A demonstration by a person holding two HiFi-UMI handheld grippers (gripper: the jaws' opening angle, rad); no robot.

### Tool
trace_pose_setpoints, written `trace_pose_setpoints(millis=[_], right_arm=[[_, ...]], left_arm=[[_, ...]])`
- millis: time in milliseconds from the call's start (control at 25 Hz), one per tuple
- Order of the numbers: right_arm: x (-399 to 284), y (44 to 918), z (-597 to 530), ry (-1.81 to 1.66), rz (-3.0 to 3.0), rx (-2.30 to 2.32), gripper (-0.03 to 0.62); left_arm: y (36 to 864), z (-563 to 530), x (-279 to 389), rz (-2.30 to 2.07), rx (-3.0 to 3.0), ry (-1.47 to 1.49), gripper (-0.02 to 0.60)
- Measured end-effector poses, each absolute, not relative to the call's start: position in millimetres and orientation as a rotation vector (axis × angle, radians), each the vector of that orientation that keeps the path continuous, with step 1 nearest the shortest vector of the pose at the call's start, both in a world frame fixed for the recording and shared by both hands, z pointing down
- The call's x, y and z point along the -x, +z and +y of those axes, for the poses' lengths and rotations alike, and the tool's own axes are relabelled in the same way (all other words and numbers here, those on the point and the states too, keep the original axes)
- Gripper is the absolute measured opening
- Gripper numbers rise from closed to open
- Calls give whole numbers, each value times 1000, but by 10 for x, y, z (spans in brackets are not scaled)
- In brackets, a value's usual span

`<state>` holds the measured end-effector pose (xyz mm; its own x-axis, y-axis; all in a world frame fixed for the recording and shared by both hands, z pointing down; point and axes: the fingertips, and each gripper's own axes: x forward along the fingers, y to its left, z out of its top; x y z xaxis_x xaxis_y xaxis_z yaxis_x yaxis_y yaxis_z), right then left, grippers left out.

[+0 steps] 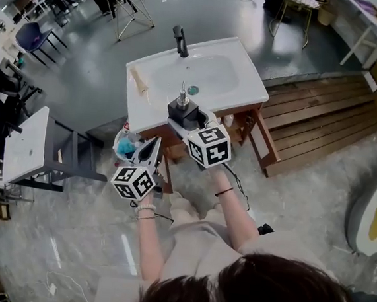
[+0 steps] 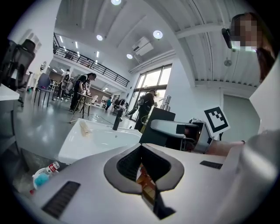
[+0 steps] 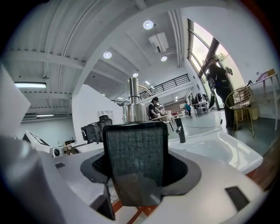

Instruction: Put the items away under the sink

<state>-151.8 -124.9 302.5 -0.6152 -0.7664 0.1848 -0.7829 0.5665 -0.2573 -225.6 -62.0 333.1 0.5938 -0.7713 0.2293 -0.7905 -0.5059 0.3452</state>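
Clamping an upright soap dispenser (image 3: 135, 157) between the right gripper (image 3: 140, 175) jaws, above the near edge of the white sink (image 1: 238, 85). Dark and square-bodied, with a finely textured face and a silver pump on top. Pinched almost together round nothing at the left gripper (image 2: 146, 183), near and left of the sink. Bearing a red-and-white label on a small bottle (image 2: 43, 169) at far left, print too small to read.
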Motion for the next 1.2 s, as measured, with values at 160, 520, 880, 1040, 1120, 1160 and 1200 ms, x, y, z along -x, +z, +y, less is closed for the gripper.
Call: trace_pose_setpoints(millis=[160, 520, 880, 1040, 1120, 1160, 1200], right_arm=[[1324, 2962, -1117, 467, -2748, -1329, 325], [964, 3044, -925, 492, -2734, -1333, 324], [845, 3128, -840, 514, -2697, -1378, 324], [788, 3235, -853, 533, -2663, -1408, 324], [790, 3304, -859, 532, -2646, -1407, 324], [796, 3342, -861, 532, -2638, -1405, 324], [802, 3378, -866, 535, -2631, -1405, 324]], left_arm=[[3296, -512, 2007, -1251, -2420, 55, 3], [3326, -364, 1640, -1249, -2430, 75, 3], [3384, -387, 1453, -1217, -2456, 76, 3], [3491, -397, 1376, -1176, -2457, 94, 3], [3561, -415, 1383, -1165, -2450, 98, 3], [3601, -415, 1386, -1159, -2446, 100, 3], [3641, -411, 1386, -1151, -2443, 105, 3]])
